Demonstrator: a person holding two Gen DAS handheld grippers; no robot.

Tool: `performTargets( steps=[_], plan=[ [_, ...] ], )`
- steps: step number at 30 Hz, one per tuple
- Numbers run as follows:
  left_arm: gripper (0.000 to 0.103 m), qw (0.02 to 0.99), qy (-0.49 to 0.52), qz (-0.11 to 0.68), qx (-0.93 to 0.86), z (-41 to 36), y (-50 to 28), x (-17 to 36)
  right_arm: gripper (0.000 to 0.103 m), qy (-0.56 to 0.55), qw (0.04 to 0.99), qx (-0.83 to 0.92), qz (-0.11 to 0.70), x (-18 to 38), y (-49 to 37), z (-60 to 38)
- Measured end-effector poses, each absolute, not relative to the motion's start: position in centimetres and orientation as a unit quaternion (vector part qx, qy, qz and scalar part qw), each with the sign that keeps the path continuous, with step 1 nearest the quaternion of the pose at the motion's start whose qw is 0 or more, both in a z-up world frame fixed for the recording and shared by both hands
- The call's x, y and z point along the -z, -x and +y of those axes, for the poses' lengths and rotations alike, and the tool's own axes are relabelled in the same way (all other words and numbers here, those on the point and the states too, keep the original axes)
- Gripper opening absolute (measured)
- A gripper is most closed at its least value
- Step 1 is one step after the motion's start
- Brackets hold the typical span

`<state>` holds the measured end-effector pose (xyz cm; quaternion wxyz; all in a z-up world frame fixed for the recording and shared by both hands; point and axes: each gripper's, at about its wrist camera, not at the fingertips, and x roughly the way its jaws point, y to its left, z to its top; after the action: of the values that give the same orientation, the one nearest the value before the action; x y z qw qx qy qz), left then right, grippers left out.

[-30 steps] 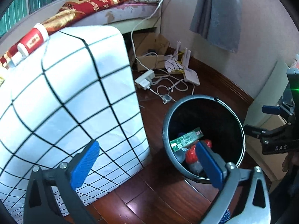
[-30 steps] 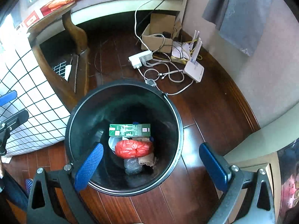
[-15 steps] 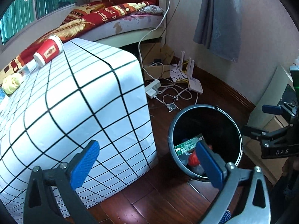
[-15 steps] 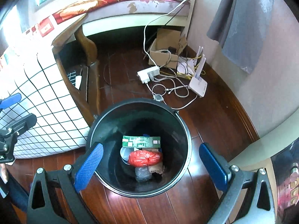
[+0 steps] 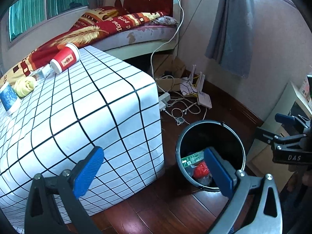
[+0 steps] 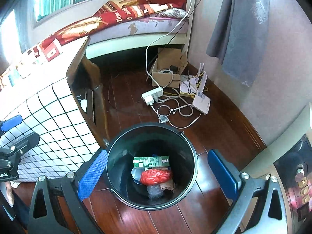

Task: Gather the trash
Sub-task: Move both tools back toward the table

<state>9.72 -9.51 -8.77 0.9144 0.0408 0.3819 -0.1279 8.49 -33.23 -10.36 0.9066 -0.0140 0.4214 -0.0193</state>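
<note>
A black trash bin [image 6: 192, 152] stands on the wood floor beside the table; it also shows in the left wrist view [image 5: 240, 140]. Inside lie a green box [image 6: 151, 161], a red wrapper [image 6: 156, 176] and clear plastic. On the checked tablecloth [image 5: 78, 113] lie a red paper cup [image 5: 65, 60] on its side, a yellow crumpled wad [image 5: 24, 86] and a blue-white packet [image 5: 7, 98]. My left gripper [image 5: 154, 172] is open and empty, above the table's corner and the bin. My right gripper [image 6: 158, 173] is open and empty above the bin.
A cardboard box [image 6: 168, 68], a power strip [image 6: 153, 95], tangled cables and a white router [image 6: 201, 101] lie on the floor by the wall. A bed [image 5: 136, 25] stands behind the table. A grey curtain [image 5: 230, 25] hangs at the right.
Both grippers have risen and pulled back. The bin looks smaller and the table top with the cup and other trash has come into the left wrist view.
</note>
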Motion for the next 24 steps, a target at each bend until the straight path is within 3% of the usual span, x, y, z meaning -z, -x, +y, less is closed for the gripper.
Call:
performTargets(
  steps=[7,18,24],
  plan=[
    [0.103,0.927,-0.039,0.364,0.077,-6.7,-9.2,7.1,0.103,0.010,0.910,-0.015,0.413,8.4,-8.9,-30.9],
    [0.103,0.935,0.036,0.350,-0.038,4.7,-9.1,5.8,0.103,0.042,0.923,-0.094,0.371,5.1,-12.1,-21.9],
    [0.096,0.936,0.043,0.341,-0.076,10.1,-9.5,5.3,0.103,0.067,0.919,-0.167,0.351,3.1,-15.2,-15.3]
  ],
)
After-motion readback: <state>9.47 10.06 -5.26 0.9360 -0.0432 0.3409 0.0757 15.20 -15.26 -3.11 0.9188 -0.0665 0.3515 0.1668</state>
